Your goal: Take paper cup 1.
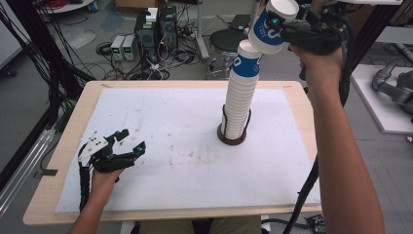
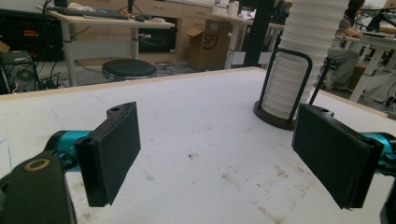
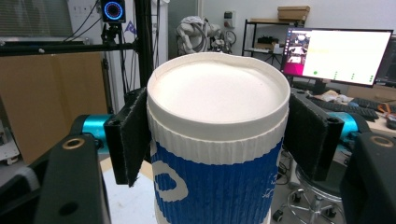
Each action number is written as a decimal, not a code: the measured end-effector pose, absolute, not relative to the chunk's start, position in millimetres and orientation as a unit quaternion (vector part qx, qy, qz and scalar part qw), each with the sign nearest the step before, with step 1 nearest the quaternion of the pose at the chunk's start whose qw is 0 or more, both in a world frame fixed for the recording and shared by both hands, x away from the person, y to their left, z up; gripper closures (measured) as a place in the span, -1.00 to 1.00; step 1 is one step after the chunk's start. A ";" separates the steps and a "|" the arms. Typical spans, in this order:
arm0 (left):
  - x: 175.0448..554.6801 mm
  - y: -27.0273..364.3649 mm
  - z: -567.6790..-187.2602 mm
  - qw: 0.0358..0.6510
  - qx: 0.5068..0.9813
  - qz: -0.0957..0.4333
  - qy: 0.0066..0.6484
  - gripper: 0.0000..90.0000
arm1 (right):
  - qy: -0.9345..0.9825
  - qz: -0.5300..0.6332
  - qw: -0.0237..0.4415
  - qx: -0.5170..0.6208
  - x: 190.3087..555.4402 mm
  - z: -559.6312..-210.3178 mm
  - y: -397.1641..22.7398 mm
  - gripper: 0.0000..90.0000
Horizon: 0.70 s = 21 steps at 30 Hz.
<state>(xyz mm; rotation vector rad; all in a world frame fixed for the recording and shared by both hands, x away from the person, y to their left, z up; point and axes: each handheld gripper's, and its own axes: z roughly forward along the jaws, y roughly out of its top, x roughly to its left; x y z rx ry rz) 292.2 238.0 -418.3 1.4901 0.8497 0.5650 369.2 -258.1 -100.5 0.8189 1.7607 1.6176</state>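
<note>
My right claw (image 1: 278, 25) is clamped on a cup (image 1: 271, 27), both pads pressed to its sides just under the rim. I've got it tilted in the air, beside the top of the stack (image 1: 242, 92); looks like it touches, hard to tell. Stack sits in its holder (image 1: 232, 138) on the bench (image 1: 160, 146). Left claw (image 1: 130, 141) rests wide open on the bench, holding nothing, well apart.

Wooden table (image 1: 58, 161), stained white sheet (image 1: 160, 146) over it, cup holder base (image 1: 233, 139) on sheet
</note>
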 end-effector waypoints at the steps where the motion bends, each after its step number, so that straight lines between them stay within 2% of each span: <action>1: 292.4 237.7 -418.4 0.620 0.648 0.245 0.368 -0.66 | 0.665 0.610 0.302 0.307 367.8 -101.0 -259.8 -0.34; 11: 292.2 235.5 -418.6 0.619 0.651 0.245 0.364 -0.66 | 0.661 0.617 0.304 0.300 339.5 -110.5 -286.1 -0.34; 21: 291.8 233.0 -419.4 0.623 0.653 0.236 0.360 -0.66 | 0.685 0.607 0.280 0.291 312.4 -156.7 -304.8 -0.34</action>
